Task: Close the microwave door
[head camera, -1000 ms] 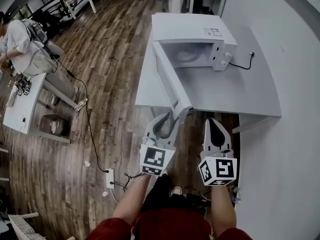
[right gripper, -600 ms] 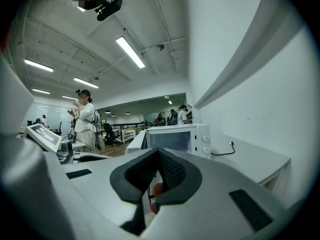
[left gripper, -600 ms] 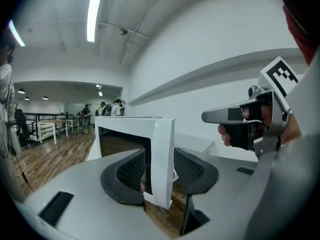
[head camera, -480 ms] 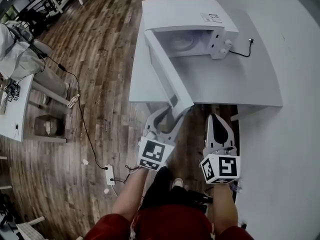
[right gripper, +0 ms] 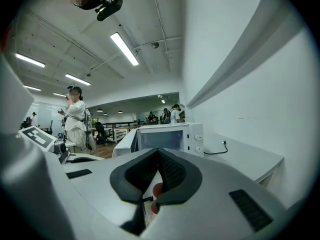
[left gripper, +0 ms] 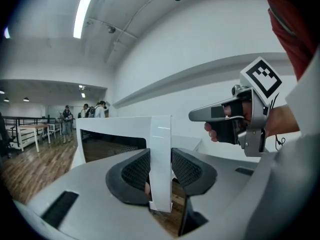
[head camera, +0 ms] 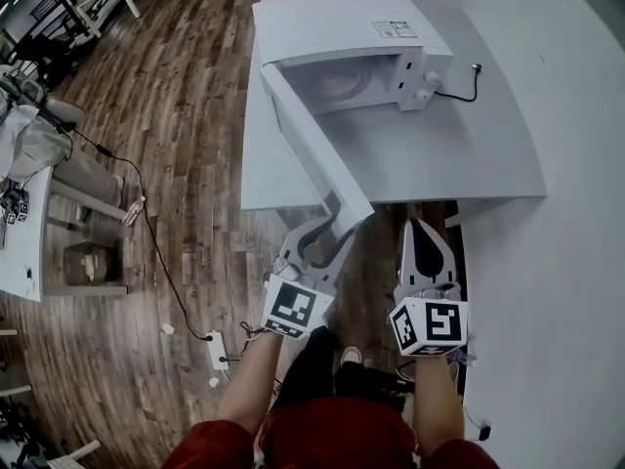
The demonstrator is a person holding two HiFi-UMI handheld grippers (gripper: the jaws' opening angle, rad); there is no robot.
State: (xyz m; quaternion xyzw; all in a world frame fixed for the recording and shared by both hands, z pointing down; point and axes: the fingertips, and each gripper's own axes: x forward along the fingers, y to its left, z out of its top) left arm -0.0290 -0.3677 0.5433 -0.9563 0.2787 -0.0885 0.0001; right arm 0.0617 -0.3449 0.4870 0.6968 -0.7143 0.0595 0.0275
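Note:
The white microwave (head camera: 342, 27) stands at the back of a grey table (head camera: 479, 154), and its door (head camera: 312, 149) swings wide open toward me. My left gripper (head camera: 327, 225) straddles the door's free end. In the left gripper view the door's edge (left gripper: 161, 149) stands upright between the two dark pads (left gripper: 134, 171), which lie against both of its faces as the jaws are closing. My right gripper (head camera: 418, 225) hangs to the right of the door, in front of the table edge, shut with nothing in it. Its own view shows the microwave (right gripper: 167, 136) ahead.
A black power cord (head camera: 457, 91) runs from the microwave's right side across the table. A white wall rises to the right. On the wooden floor to the left lie a cable and a power strip (head camera: 217, 350), beside a white desk (head camera: 20, 252). Several people stand far back.
The left jaws have spread wider and now enclose the door's end, which before lay just ahead of them. Both grippers have sunk a little, and the microwave has shifted left in the head view.

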